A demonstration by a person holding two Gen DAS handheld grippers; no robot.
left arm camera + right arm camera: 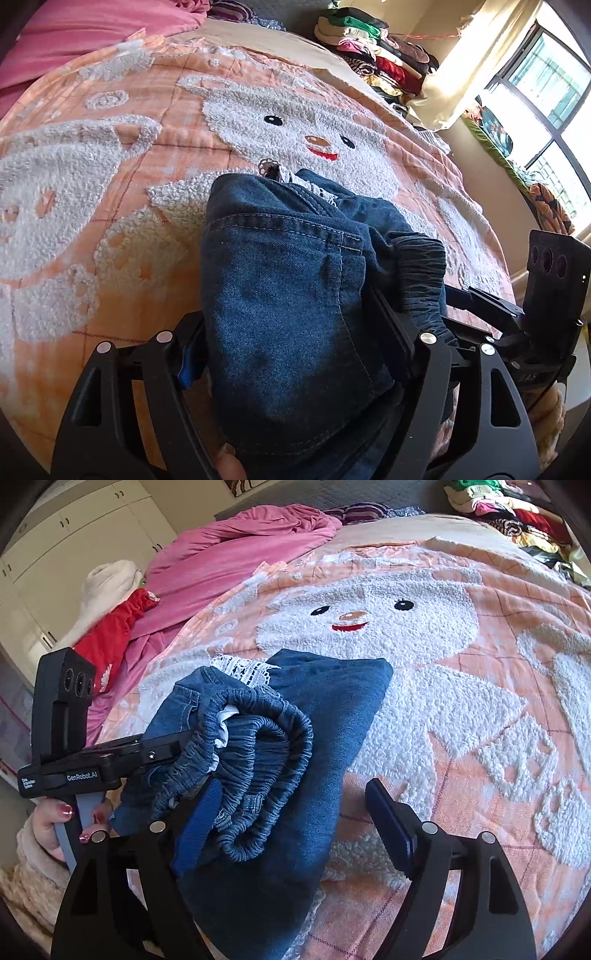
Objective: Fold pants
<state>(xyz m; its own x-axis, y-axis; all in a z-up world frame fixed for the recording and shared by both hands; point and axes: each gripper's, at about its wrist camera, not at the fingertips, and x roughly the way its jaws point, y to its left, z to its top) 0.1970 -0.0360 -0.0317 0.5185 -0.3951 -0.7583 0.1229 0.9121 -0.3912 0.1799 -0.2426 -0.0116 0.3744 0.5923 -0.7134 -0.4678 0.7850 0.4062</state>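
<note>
Folded blue denim pants with a white lace hem lie on the bed. Their gathered elastic waistband is bunched on top at the near end. My left gripper straddles the near part of the bundle, jaws wide, with denim filling the space between its pads. My right gripper is open: its left pad rests against the waistband and its right finger stands apart over bare blanket. In the right wrist view the left gripper's body sits at the waistband's left side, held by a hand.
An orange blanket with a fluffy white snowman covers the bed. A pink cover and a red garment lie at the far left. A pile of clothes is stacked by the curtain and window.
</note>
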